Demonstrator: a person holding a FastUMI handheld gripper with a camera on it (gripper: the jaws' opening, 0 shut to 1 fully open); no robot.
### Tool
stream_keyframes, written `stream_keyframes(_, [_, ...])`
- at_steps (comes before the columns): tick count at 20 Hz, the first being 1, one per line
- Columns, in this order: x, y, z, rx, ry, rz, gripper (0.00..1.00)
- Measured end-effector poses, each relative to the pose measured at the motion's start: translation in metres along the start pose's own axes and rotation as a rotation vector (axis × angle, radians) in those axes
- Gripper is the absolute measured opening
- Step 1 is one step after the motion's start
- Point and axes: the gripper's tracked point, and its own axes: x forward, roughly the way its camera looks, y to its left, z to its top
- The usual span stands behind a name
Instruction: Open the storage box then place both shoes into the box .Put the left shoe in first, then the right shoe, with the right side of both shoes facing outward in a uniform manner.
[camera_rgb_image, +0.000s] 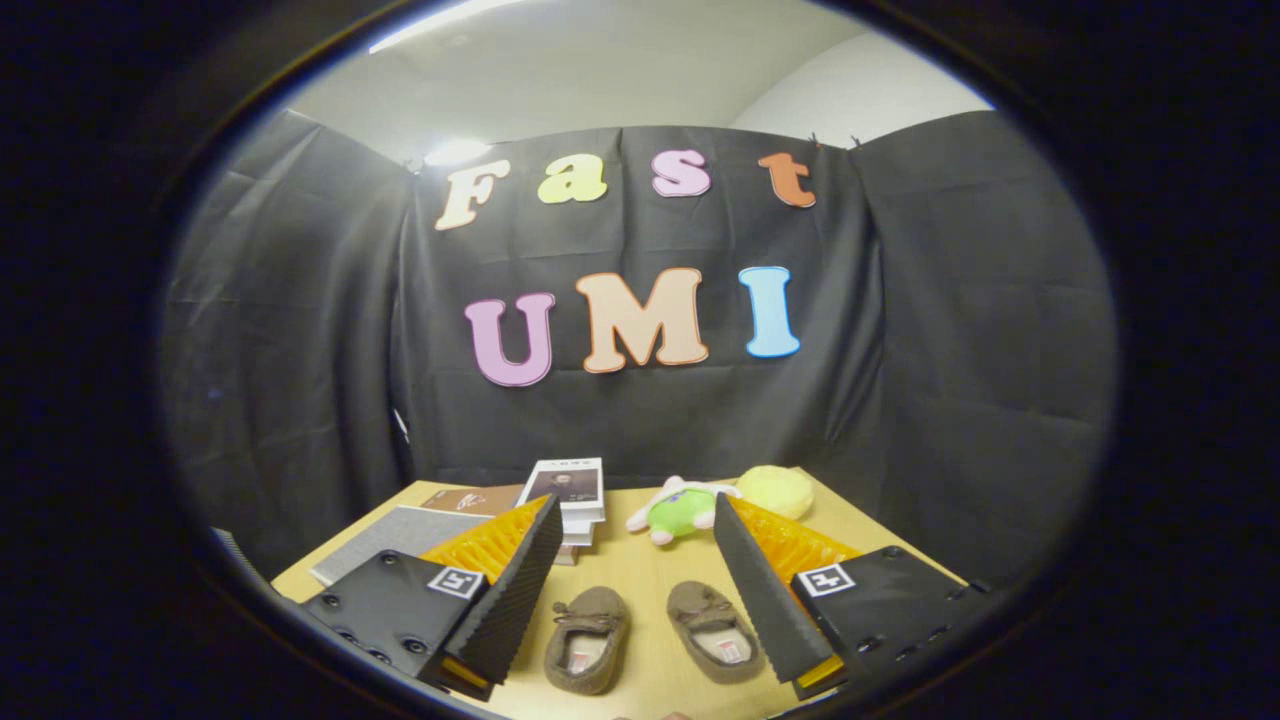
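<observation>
Two shoes lie side by side on the desk (640, 575), the left-hand shoe (587, 638) and the right-hand shoe (716, 630), their long axes running away from the camera, toes toward the booth wall, openings up. The hand-held gripper (636, 520) hovers above them, fingers spread wide, touching neither. Beyond sit stacked books (566, 497), a green plush toy (680, 509) and a yellow plush (776, 490).
</observation>
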Motion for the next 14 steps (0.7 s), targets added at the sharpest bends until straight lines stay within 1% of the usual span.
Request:
stream_keyframes(4, [-0.002,0.002,0.002,-0.011,0.000,-0.005,1.00])
stream_keyframes(6, [-0.002,0.008,0.000,0.007,0.009,0.013,1.00])
stream_keyframes(8, [-0.001,0.016,-0.008,0.062,0.040,0.042,1.00])
stream_keyframes(11, [0.002,0.029,-0.031,0.162,0.131,0.096,1.00])
stream_keyframes(14, [0.005,0.053,-0.059,0.296,0.263,0.188,1.00])
